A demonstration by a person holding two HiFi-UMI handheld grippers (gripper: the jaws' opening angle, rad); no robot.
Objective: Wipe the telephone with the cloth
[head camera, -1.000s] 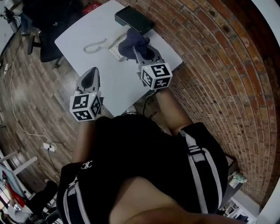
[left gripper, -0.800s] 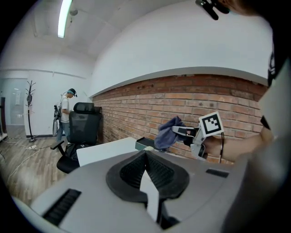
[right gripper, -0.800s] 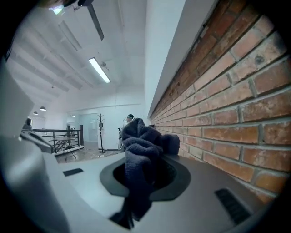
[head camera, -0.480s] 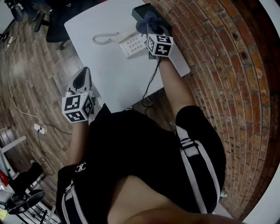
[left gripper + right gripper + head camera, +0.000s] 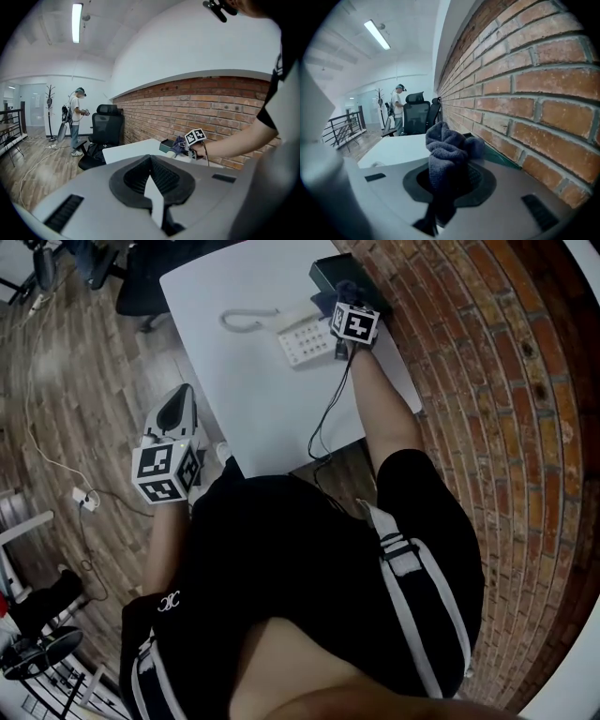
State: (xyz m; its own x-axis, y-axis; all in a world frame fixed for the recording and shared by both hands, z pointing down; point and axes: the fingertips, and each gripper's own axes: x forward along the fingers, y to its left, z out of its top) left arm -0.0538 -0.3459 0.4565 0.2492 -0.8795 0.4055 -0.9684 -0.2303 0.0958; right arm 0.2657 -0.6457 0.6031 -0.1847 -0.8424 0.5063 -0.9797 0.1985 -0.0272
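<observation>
Since a second earlier, my right tongs (image 5: 345,298) had travelled over the telephone (image 5: 305,334) toward the wall, pinching the cloth (image 5: 447,154) ready for wiping. Left tongs (image 5: 177,401) hung off the bench (image 5: 253,399), pressed together, keeping clear.

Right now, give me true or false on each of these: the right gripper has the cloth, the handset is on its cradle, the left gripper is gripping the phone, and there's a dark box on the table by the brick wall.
1. The right gripper is shut on the cloth. True.
2. The handset sits on its cradle. False: it lies on the table beside the telephone base.
3. The left gripper is gripping the phone. False: its jaws are shut on nothing, and it hangs off the table's edge, over the floor.
4. A dark box lies on the table by the brick wall. True.
</observation>
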